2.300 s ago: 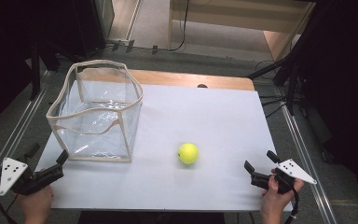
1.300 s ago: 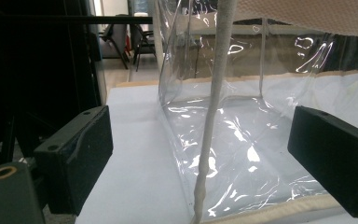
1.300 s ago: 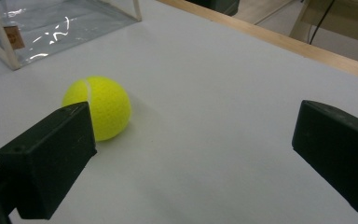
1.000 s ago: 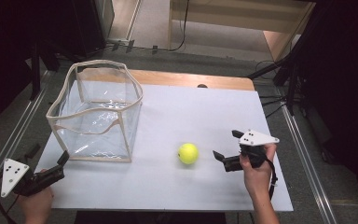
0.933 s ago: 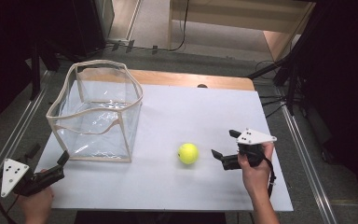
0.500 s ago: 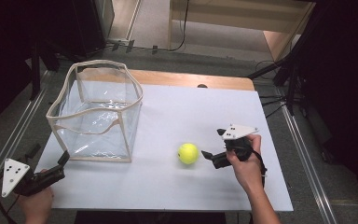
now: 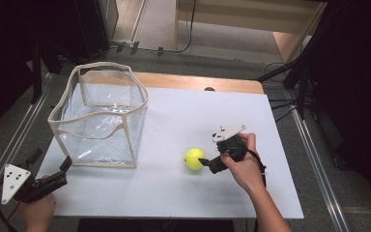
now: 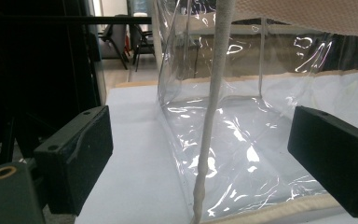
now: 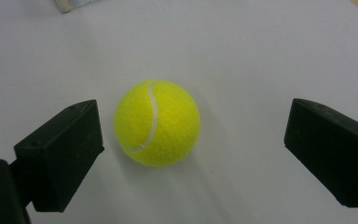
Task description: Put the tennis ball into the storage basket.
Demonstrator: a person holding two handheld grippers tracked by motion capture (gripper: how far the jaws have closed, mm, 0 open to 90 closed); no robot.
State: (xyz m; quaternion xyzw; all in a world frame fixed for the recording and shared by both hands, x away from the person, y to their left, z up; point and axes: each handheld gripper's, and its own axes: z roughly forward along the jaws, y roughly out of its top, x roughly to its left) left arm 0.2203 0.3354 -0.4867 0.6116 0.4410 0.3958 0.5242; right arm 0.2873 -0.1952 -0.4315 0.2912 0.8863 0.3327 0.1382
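A yellow tennis ball (image 7: 193, 158) lies on the white tabletop (image 7: 164, 198), right of centre. My right gripper (image 7: 208, 149) is just to its right, held low over the table and open. In the right gripper view the ball (image 9: 157, 122) sits between the two spread jaws of that gripper (image 9: 193, 122), closer to the left one and touching neither. My left gripper (image 7: 50, 159) rests open at the table's front left corner. In the left gripper view its jaws (image 8: 200, 130) frame the near corner seam of a clear plastic bag (image 8: 242, 140).
The clear bag (image 7: 99, 116), with beige trim and an open top, stands upright at the table's left and looks empty. A wooden strip (image 7: 198, 82) runs along the far edge. Metal rails (image 7: 314, 159) flank the table on both sides.
My right gripper has moved from the front right corner leftward across the table until its open jaws reach the ball. The ball, the bag and my left gripper have stayed put.
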